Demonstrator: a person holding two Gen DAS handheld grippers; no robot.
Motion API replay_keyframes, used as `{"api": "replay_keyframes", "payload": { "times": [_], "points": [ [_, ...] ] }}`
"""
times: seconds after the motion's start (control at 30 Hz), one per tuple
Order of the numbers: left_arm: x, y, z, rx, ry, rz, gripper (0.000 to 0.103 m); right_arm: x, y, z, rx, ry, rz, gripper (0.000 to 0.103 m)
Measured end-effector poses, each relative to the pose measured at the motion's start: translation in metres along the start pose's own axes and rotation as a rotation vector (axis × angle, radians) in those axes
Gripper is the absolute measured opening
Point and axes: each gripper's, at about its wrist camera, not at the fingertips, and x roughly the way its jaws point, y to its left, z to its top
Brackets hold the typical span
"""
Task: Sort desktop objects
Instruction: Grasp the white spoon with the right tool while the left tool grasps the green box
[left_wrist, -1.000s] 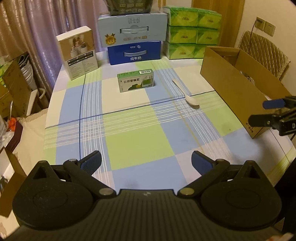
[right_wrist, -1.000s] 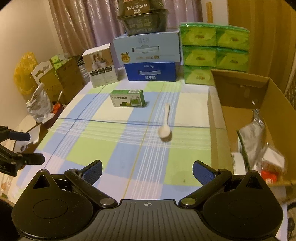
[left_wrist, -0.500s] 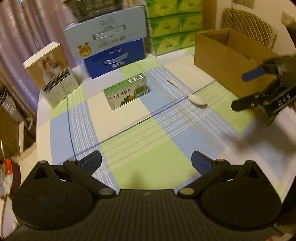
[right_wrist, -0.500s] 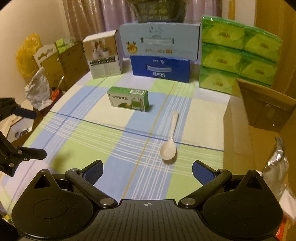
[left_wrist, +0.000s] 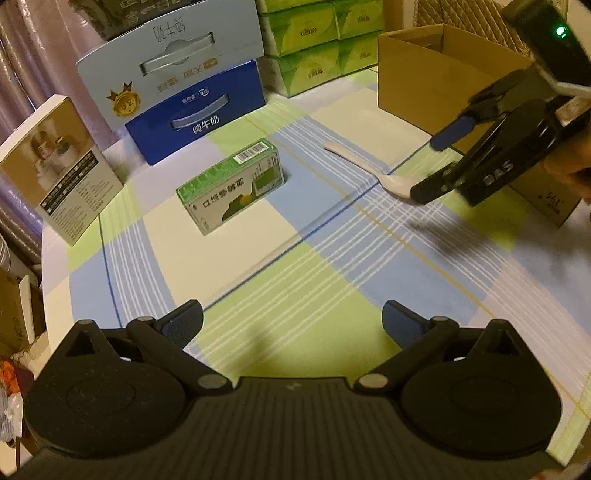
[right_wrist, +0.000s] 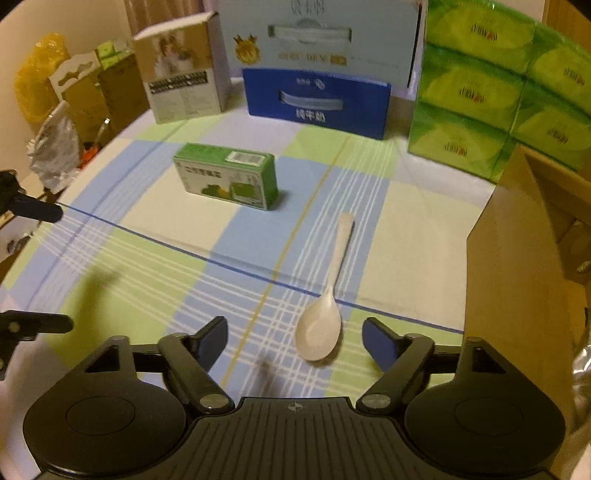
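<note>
- The right gripper (right_wrist: 294, 341) is hanging low over the checked blue, green and cream tablecloth (right_wrist: 155, 295), its blue-padded jaws spread wide and gripping nothing, with the bowl of the white plastic spoon (right_wrist: 325, 306) lying between them.
- The spoon is lying flat and face up toward the right edge of the table, bowl nearest the gripper and handle pointing toward the far edge, beside the open brown cardboard box (right_wrist: 517, 258).
- Judging from this, the step in hand is picking up the spoon; squaring the jaws on the narrow neck rather than the rounded bowl, and pressing down to the cloth before shutting, would likely be giving a firmer hold.
- A thin, smooth spoon may be slipping or flipping if pinched at its rim.
- The left gripper (left_wrist: 291, 321) is hovering near the table's near edge, also wide open and empty.
- The small green rectangular carton with a barcode (left_wrist: 231, 190) is standing near the middle of the table, well apart from the spoon, with nothing touching it.
- The spoon is looking pale, glossy and shallow, its handle tapering to a squared tip.
</note>
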Motion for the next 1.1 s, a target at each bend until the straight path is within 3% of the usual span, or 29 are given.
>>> {"api": "replay_keyframes", "payload": {
  "times": [0.07, 0.33, 0.5, 0.6, 0.67, 1.1],
  "points": [
    [0.005, 0.002, 0.002, -0.006, -0.01, -0.003, 0.101, 0.009, -0.003, -0.002, 0.018, 0.001, -0.014, 0.068],
    [0.026, 0.007, 0.007, -0.019, -0.021, -0.009, 0.101, 0.038, -0.012, -0.016, 0.07, 0.005, -0.022, 0.056],
    [0.036, 0.013, 0.003, -0.029, -0.014, -0.015, 0.101, 0.04, -0.017, -0.02, 0.086, -0.041, -0.029, 0.049],
    [0.042, 0.015, 0.001, -0.039, -0.009, -0.017, 0.101, 0.042, -0.015, -0.019, 0.077, -0.054, -0.044, 0.042],
    [0.044, 0.016, 0.0, -0.04, -0.006, -0.017, 0.101, 0.043, -0.013, -0.018, 0.061, -0.057, -0.056, 0.033],
    [0.05, 0.024, 0.017, 0.022, -0.029, -0.004, 0.101, 0.03, -0.004, -0.01, 0.017, -0.082, -0.066, 0.03]
  ]
}}
